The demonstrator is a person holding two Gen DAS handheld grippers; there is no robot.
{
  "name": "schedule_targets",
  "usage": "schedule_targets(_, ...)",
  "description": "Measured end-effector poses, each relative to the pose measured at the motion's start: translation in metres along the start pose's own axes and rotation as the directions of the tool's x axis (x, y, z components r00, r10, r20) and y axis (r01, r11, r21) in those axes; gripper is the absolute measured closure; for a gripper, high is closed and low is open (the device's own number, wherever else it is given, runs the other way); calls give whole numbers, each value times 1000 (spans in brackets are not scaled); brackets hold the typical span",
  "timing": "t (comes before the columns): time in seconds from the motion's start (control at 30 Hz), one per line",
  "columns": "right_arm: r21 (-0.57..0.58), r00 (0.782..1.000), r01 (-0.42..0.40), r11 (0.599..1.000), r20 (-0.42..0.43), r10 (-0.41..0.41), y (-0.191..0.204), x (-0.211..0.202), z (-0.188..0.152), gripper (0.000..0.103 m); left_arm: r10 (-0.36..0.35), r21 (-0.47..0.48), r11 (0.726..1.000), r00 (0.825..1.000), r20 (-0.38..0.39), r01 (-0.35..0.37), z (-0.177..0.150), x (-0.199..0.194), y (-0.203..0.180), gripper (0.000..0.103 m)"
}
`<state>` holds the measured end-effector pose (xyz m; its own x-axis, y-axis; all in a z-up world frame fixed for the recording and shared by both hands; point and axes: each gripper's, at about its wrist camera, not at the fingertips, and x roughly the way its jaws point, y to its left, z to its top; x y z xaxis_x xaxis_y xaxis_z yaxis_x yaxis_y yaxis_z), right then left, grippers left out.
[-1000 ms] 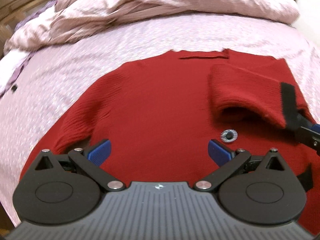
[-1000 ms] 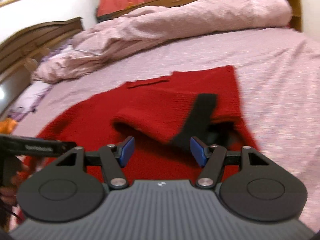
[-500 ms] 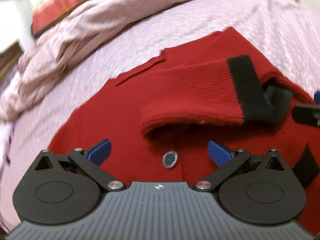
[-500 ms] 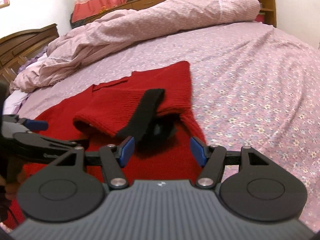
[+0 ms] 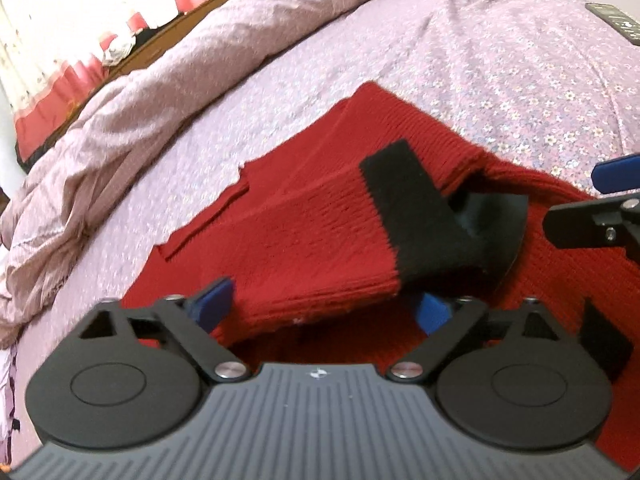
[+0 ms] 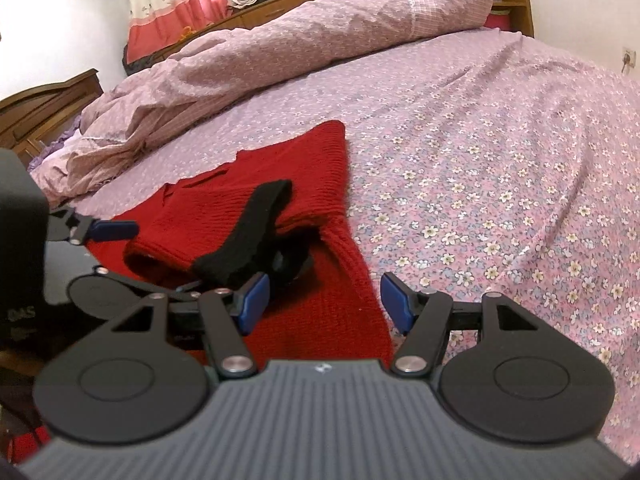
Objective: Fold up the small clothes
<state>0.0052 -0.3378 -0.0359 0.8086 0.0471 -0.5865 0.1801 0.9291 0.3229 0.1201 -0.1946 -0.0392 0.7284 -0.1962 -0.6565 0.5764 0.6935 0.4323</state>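
Note:
A red knit sweater (image 5: 304,216) lies flat on the bed, also in the right wrist view (image 6: 320,312). One sleeve with a black cuff (image 5: 416,220) is folded across the body; the cuff also shows in the right wrist view (image 6: 248,236). My left gripper (image 5: 324,308) is open and empty, low over the sweater, with the folded sleeve's near edge between its blue pads. My right gripper (image 6: 324,302) is open and empty over the sweater's right side, near the cuff. Each gripper shows in the other's view.
The bed has a pink floral sheet (image 6: 500,160). A rumpled pink duvet (image 6: 280,48) lies along the far side against a wooden headboard (image 6: 36,108). A dark remote (image 5: 616,20) lies on the sheet at the far right.
The left gripper has swung right and moved close to the folded sleeve. The right gripper has shifted right, off the cuff, toward the sweater's right edge. Both stay open.

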Motion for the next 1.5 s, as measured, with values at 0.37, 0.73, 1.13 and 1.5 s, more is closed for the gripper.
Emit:
schedule_targets(0.37,27,1000,-7,1000,10,7,-5,0,0,39,-26,-254,966,993,117,56,6,-28,33,85)
schedule_targets(0.73,17,1000,-18,1000,15,18,0,-1,1,40,200,-544,827,978,55,-139,-29,-52,112,87)
schedule_targets(1.13,-2,1000,-25,1000,0,25,8,1,-1,40,203,-618,738,963,-178,-270,-95,-39,148,78)
schedule_targets(1.5,-19,999,-36,999,-17,35,14,3,-1,39,234,-555,771,950,-208,-311,-105,-56,145,23)
